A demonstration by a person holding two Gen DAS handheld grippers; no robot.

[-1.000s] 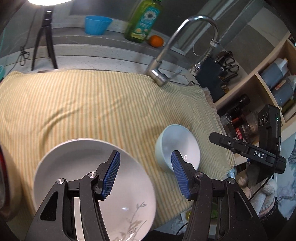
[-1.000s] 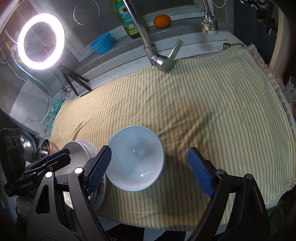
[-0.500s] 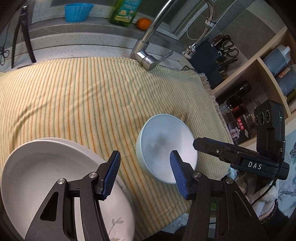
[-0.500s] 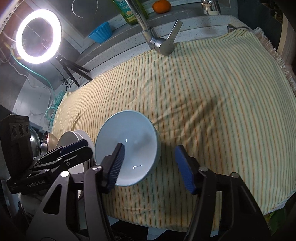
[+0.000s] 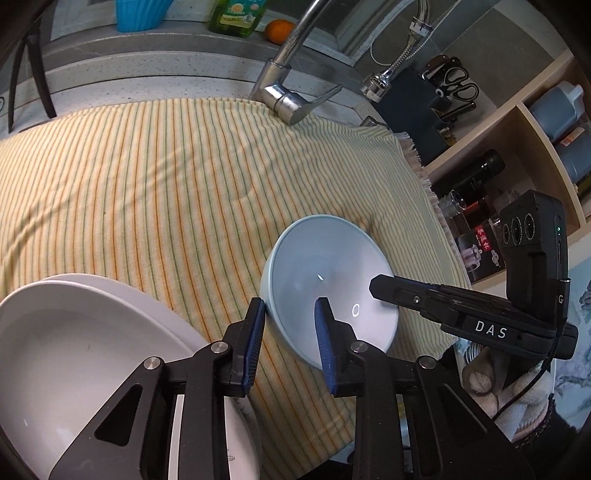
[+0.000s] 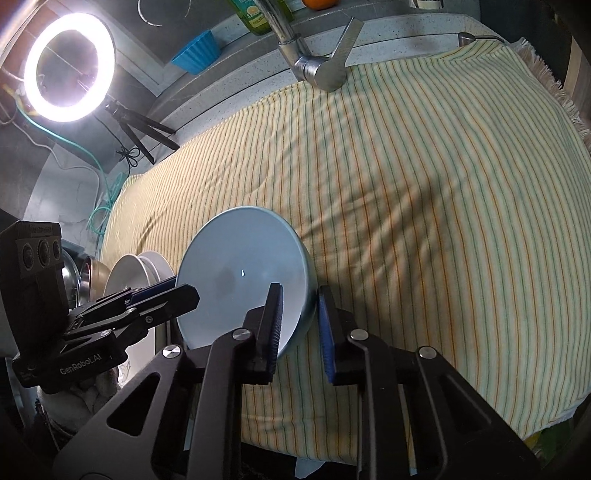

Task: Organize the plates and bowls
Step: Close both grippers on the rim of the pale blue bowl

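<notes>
The white plate [image 5: 74, 354] is cut off by the picture's edge at 8 o'clock in the left wrist view, and the left claw [image 5: 290, 332] hides its near rim. In the right wrist view, only a sliver of the plate [image 6: 129, 269] shows at 9 o'clock behind that claw's body. The green bottle [image 5: 236, 14] runs off the top at 12 o'clock; its label is too small to read. The striped cloth [image 6: 424, 184] hides the tabletop beneath it.
</notes>
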